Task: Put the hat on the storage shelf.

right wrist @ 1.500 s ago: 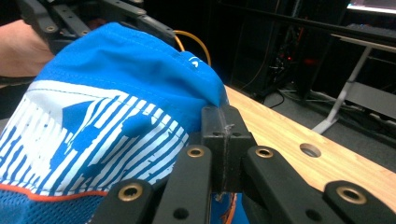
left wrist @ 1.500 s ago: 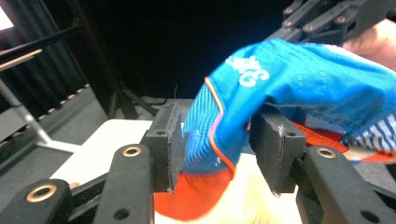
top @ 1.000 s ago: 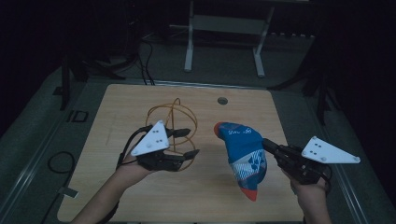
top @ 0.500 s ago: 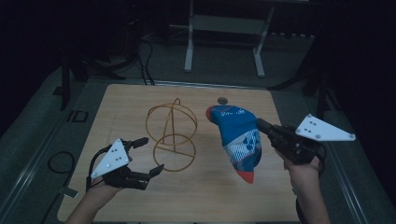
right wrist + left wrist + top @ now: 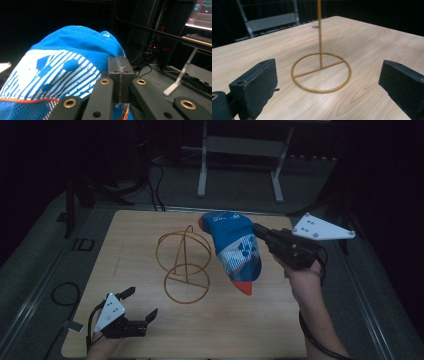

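I have the blue cap (image 5: 235, 251) pinched in my right gripper (image 5: 262, 234); in the right gripper view its jaws are clenched tight on the fabric at the cap's edge, and the cap (image 5: 67, 67) hangs from them, orange brim tip pointing down. From the high view it is lifted off the wooden table (image 5: 280, 320), just to the right of the gold wire stand (image 5: 184, 262) and near its top loop.

My left gripper (image 5: 140, 305) sits low at the near left corner of the table, well apart from the stand. Its jaws have just been opening and now stand wide with nothing between them; the left gripper view looks past them at the stand's round base ring (image 5: 321, 72) and upright post.

As I judge it, the work is putting the cap on the stand. The pick-up is done and the cap is carried close. What is left is lowering the crown over the top loop and letting go.

Nothing hangs on the stand yet; its wire frame is bare.
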`<state>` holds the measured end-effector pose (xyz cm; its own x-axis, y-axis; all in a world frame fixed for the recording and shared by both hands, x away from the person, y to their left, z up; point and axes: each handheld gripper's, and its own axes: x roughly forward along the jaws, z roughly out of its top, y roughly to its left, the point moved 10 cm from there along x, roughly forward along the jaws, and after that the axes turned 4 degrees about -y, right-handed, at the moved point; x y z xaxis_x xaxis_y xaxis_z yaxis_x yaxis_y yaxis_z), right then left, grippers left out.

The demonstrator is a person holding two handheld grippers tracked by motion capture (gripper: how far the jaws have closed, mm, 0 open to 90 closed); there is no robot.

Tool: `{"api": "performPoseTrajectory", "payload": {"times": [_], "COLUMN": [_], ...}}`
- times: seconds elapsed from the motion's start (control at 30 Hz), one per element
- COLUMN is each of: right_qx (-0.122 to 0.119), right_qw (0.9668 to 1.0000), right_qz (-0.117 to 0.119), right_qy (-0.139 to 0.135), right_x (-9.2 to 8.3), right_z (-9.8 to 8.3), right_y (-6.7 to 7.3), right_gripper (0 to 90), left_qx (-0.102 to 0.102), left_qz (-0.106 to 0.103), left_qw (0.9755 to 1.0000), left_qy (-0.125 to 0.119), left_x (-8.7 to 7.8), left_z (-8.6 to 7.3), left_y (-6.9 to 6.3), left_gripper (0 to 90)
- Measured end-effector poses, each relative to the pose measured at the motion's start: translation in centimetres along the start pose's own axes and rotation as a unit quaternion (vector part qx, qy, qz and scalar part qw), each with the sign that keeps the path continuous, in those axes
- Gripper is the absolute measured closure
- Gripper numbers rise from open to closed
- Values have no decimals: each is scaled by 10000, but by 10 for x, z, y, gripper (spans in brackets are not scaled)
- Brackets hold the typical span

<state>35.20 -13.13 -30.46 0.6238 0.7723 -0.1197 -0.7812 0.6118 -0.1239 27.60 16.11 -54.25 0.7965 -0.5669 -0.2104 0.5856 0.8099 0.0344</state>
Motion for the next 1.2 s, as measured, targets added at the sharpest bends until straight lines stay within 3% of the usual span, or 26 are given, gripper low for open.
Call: {"api": "performPoseTrajectory", "payload": {"times": [0.07,0.3,0.6,0.9,1.2], "right_qx": [-24,-98,-96,-236,-280], "right_qw": [10000,9998,9990,9954,9917], "right_qz": [18,154,365,629,699], "right_qy": [16,96,226,679,1044], "right_x": [9,44,93,142,163], "right_z": [5,21,32,15,-8], "right_y": [1,12,30,56,65], "right_gripper": [900,900,900,900,900], "left_qx": [-75,-258,-291,-374,-444], "left_qz": [142,338,540,566,548], "left_qw": [9999,9990,9981,9977,9975], "left_qy": [-12,119,36,-33,-29], "left_x": [-3,-10,-18,-21,-23], "left_z": [-10,-38,-42,-44,-46], "left_y": [3,10,18,23,24], "left_gripper": [24,25,26,27,27]}}
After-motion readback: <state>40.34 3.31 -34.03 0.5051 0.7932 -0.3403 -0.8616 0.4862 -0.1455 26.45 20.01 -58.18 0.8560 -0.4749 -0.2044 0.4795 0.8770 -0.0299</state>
